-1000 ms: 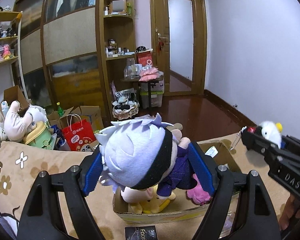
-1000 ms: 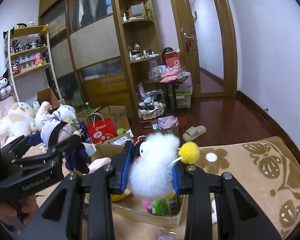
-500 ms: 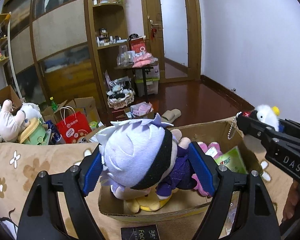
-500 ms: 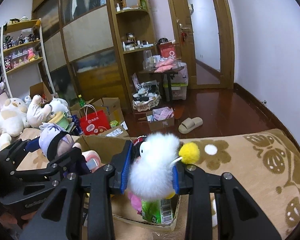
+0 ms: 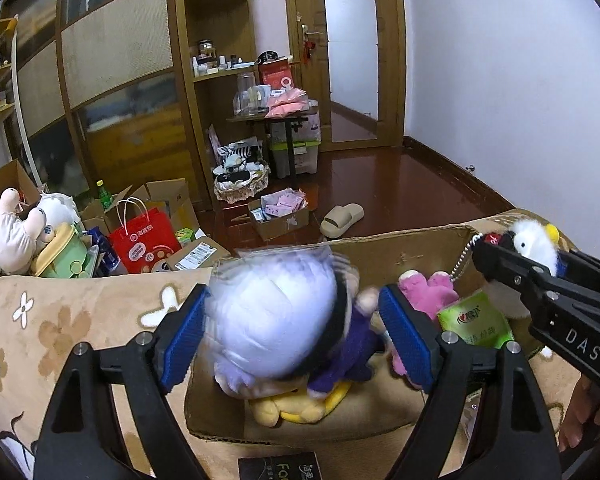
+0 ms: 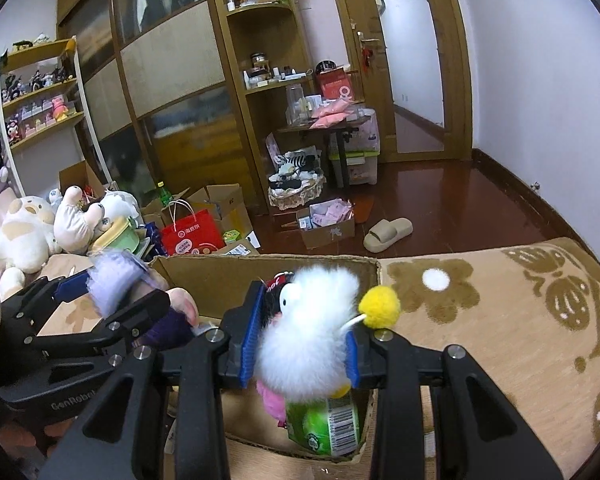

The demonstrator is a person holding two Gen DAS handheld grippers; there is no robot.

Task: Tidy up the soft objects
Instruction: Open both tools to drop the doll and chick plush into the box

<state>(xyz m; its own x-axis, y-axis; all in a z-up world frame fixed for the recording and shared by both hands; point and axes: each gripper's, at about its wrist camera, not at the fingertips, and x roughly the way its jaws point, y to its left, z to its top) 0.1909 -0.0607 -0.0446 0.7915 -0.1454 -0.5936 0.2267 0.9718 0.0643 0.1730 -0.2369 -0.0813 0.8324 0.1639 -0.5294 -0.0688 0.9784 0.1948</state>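
My left gripper (image 5: 290, 336) has opened wide around a white-haired plush doll (image 5: 272, 320) in purple clothes, which is blurred and dropping into the cardboard box (image 5: 404, 244) onto a yellow plush (image 5: 296, 404). A pink plush (image 5: 424, 292) and a green packet (image 5: 474, 320) also lie in the box. My right gripper (image 6: 300, 340) is shut on a fluffy white keychain plush (image 6: 308, 336) with a yellow pom-pom, held over the box (image 6: 228, 276). The right gripper shows at the right of the left wrist view (image 5: 540, 264).
The box sits on a tan flower-patterned blanket (image 6: 500, 312). Large plush toys (image 6: 32, 232) are piled at the left. A red paper bag (image 5: 146, 240), open cartons and a slipper (image 5: 342, 220) lie on the dark wooden floor beyond.
Both grippers have come lower over the box. My left gripper has opened and the white-haired doll has slipped down from between its pads. The right gripper still grips the white plush.
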